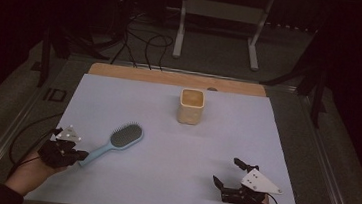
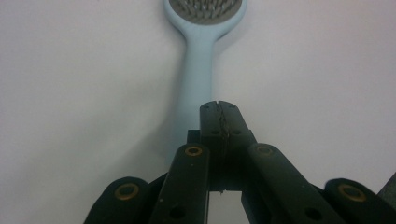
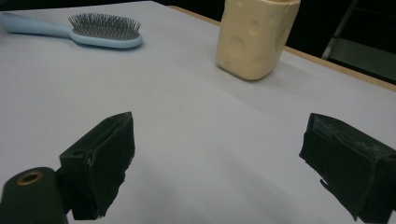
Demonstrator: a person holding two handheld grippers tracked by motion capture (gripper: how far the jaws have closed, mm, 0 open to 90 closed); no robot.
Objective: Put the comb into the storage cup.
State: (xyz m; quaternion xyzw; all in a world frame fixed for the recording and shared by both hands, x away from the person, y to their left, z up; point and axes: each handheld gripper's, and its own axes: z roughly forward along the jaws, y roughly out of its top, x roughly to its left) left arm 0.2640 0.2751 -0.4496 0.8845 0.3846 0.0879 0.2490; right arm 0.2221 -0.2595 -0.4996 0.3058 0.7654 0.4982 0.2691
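Pinched tight together, the left gripper's (image 2: 219,109) jaws sit over the end of the hairbrush's (image 2: 198,70) pale blue handle. The left gripper view shows the two black tips meeting with no gap, the handle running out from beneath them toward the bristled head, and whether they have any of it clamped I cannot tell. From the high view, that left gripper (image 1: 79,156) is at the table's near left with the handle end right at its tips, the hairbrush (image 1: 117,142) angling up and away across the white sheet (image 1: 160,190).

Over on the right, jaws spread wide! The right gripper (image 3: 215,158) holds nothing, hanging low at the near right edge of the sheet, well apart from the brush. Between and beyond the two stands a cream cup (image 1: 191,106), dimpled on its sides, upright near the far edge.

As for handling, the brush looks like light, stiff plastic, smooth and a touch slippery on that slim handle. Best grip, I'd judge, is mid-handle, squarely across its narrow width, since pinching the very end lets the heavier head swing or twist.
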